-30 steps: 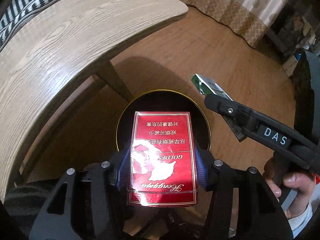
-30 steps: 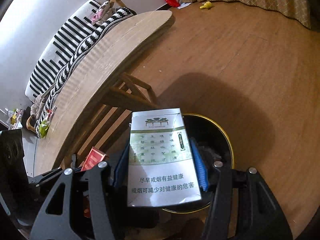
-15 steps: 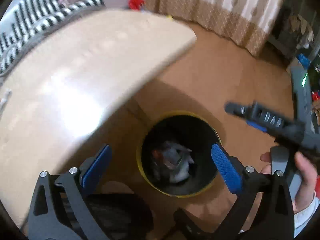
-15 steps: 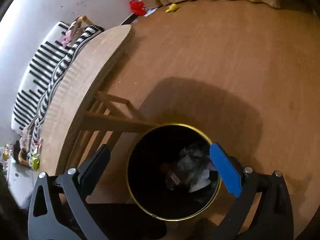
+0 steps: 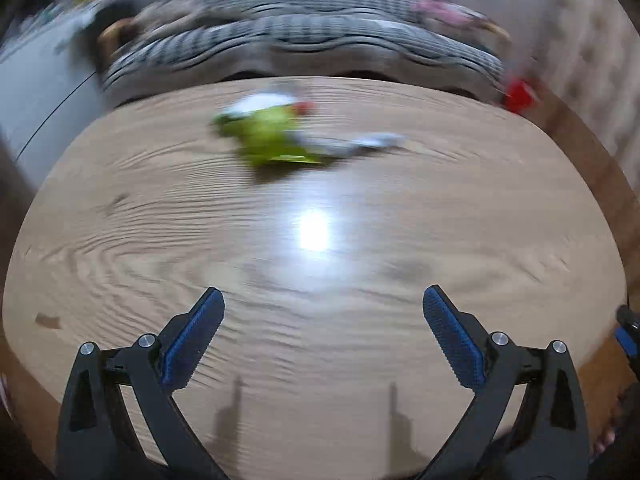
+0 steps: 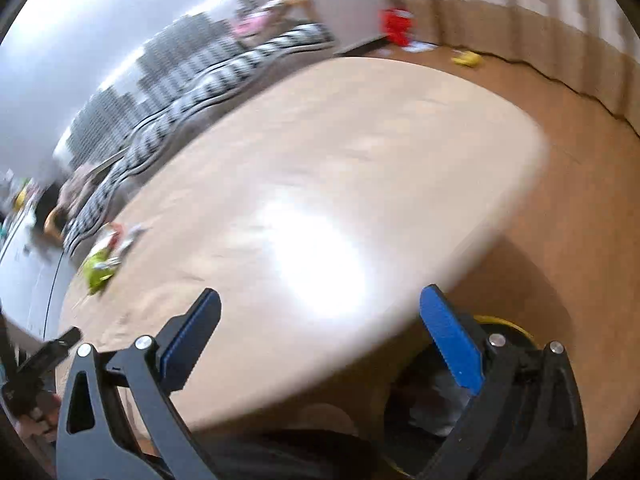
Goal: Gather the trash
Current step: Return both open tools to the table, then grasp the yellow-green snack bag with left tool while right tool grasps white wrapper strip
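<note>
1. The left gripper [image 5: 323, 312], gaping and empty, has swung from the bin to the table [image 5: 460, 216]; its red pack is gone.
2. The right gripper [image 6: 320, 316] gapes empty beside the bin [image 6: 508, 322].
3. A green wrapper [image 5: 268, 136] lies across the table.

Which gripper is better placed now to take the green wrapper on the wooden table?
Left, probably. The left gripper is open and faces the crumpled green wrapper on the wooden table; the right gripper sees it far aside.
</note>
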`<state>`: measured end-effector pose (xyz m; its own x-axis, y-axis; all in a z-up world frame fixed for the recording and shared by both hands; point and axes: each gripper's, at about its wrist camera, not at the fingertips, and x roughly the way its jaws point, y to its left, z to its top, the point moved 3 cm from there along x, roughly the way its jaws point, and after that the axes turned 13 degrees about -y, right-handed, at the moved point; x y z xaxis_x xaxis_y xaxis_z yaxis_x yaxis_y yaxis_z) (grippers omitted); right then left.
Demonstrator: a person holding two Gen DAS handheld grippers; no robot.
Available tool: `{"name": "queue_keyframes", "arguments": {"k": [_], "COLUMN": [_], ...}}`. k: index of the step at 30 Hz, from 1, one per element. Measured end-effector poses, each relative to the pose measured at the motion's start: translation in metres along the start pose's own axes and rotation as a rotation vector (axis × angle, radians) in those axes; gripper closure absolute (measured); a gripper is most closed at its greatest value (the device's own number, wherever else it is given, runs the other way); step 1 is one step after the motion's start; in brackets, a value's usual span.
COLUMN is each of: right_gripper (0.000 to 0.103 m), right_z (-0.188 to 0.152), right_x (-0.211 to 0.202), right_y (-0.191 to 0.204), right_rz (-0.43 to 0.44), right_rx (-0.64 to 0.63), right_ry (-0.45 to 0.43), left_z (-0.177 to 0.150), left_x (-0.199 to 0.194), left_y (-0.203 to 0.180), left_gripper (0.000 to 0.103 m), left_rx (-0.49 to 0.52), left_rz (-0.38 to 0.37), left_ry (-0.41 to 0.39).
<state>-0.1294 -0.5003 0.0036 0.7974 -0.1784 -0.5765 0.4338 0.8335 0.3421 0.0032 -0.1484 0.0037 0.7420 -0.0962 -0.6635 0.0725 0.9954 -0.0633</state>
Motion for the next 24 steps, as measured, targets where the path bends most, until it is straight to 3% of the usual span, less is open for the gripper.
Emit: {"name": "queue_keyframes", "arguments": {"k": [5, 12, 17, 24], "right_gripper": [0.007, 0.007, 0.007, 0.007], "right_z": [0.012, 0.024, 0.017, 0.002], "right_x": [0.049, 0.135, 0.183, 0.234], "right_y": [0.110, 0.210, 0.260, 0.304], "right_rz": [-0.026, -0.040, -0.085, -0.094], "right_rx": [-0.129, -0.135, -0.178, -0.306], "right_ry": [-0.060, -0.026, 0.001, 0.063], "left_z": [0.027, 0.074, 0.085, 0.102], "left_x": [0.039, 0.108, 0.140, 0.169], "left_y": [0.050, 0.033, 0.019, 0.035], "left_gripper": [0.006, 0.006, 0.006, 0.006], "left_rx": [-0.103, -0.065, -0.012, -0.026], "left_rz": [0.034, 0.017, 0.019, 0.023], "left_ry": [0.014, 0.003, 0.018, 0.008]}}
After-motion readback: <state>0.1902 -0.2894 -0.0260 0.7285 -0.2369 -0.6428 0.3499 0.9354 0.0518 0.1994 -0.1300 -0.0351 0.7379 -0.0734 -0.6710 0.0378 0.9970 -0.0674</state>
